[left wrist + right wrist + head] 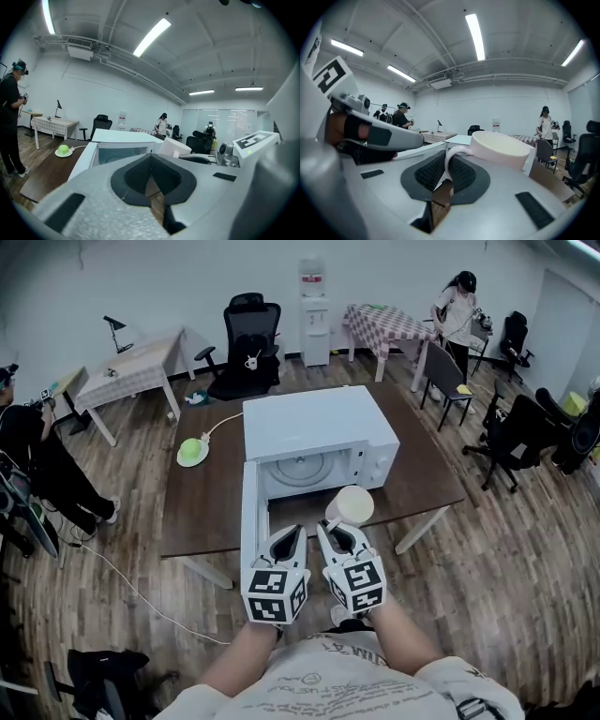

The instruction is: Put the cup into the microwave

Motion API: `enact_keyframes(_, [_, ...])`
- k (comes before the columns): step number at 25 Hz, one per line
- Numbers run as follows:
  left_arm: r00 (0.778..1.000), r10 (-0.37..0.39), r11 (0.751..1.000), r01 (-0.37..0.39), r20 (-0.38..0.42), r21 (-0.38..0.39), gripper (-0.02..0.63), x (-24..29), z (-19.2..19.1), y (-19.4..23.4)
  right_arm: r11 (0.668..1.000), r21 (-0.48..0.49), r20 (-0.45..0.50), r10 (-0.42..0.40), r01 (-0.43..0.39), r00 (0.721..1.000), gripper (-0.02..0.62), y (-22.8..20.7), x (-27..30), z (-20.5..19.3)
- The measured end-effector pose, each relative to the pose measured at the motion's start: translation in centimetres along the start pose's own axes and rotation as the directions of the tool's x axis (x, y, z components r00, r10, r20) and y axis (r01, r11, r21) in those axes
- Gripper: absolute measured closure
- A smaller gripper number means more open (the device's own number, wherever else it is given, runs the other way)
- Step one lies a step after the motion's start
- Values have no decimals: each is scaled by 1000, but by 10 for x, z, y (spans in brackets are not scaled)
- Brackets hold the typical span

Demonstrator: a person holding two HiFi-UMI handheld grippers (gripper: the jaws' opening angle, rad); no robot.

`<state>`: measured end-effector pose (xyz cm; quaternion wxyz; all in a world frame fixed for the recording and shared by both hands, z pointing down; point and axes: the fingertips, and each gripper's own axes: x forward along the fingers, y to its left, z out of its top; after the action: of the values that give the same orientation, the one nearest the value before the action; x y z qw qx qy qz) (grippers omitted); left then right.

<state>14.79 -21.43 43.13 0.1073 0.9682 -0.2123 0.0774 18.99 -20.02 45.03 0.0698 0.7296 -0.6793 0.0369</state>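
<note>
- The cup (pixel 499 147) hung in the air, carried by its handle, which was pinched between the pads of the right gripper (pixel 446 176); the bowl of the cup sat just beyond and above the jaw tips, upright, its mouth open to the ceiling.
- In the head view the cup (pixel 349 505) was just ahead of the right gripper (pixel 337 532) and just short of the open mouth of the microwave (pixel 319 432), not yet inside.
- The left gripper (pixel 289 538) hovered close beside the right one, its jaws drawn together at the tips with nothing between them.
- The microwave door (pixel 248 512) stood swung out, to the left of the left gripper, so the cavity lay straight ahead of both tools.
- The microwave rested on a brown table (pixel 202 512).
- By my reading the carry was nearly over and the placing was about to begin. The next move called for pushing the right gripper forward and slightly down through the opening, keeping the cup level, setting it on the cavity floor, then parting the jaws.
</note>
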Motion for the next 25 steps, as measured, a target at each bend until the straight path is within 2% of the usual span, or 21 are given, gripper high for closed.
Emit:
enact_keyframes(9, [989, 149, 988, -149, -18, -30, 592, 30, -3, 41, 990, -47, -20, 132, -133, 991, 560, -14, 55, -28])
enact_keyframes(15, [974, 228, 973, -229, -17, -39, 592, 40, 0, 61, 968, -59, -31, 242, -244, 970, 560, -14, 88, -45])
enact_keyframes(18, [964, 265, 963, -265, -21, -44, 592, 44, 0, 65, 951, -81, -39, 295, -297, 955, 560, -13, 100, -57])
enact_keyframes(25, [931, 362, 929, -364, -38, -71, 592, 58, -11, 76, 923, -145, -87, 346, -356, 934, 560, -27, 140, -94])
